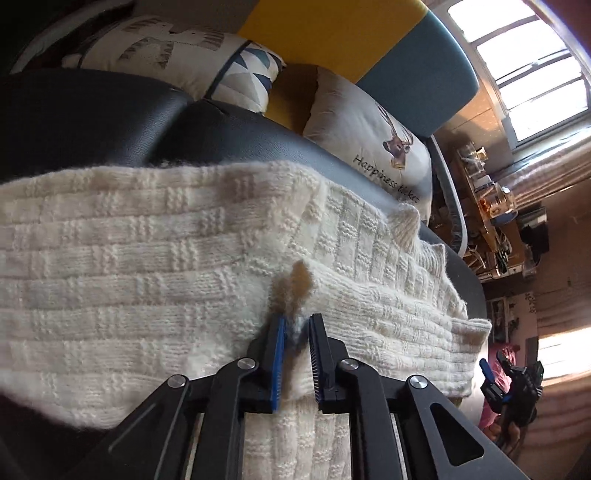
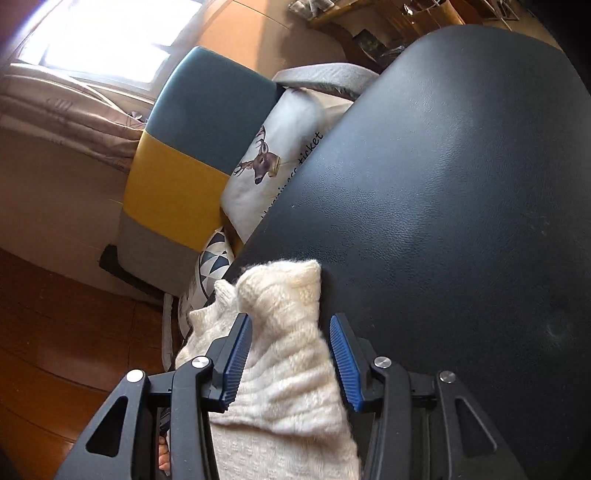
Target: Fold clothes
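Observation:
A cream knit sweater (image 1: 155,266) lies spread on a black leather surface (image 1: 88,118). My left gripper (image 1: 297,325) is shut on a small pinch of its fabric near the middle, and the knit puckers up between the blue pads. In the right wrist view a thick bunch of the sweater (image 2: 284,332) fills the gap between the fingers of my right gripper (image 2: 291,321). Its jaws stand apart, pressed against the knit on both sides. That end lies at the left rim of the black surface (image 2: 443,184). The right gripper (image 1: 513,380) also shows past the sweater's far end, held by a pink-sleeved person.
Printed cushions (image 1: 373,133) and a yellow and teal sofa back (image 1: 332,33) stand behind the black surface. A wooden floor (image 2: 66,332) lies below its left edge. Cluttered shelves (image 1: 491,206) and a bright window (image 1: 517,62) are further off.

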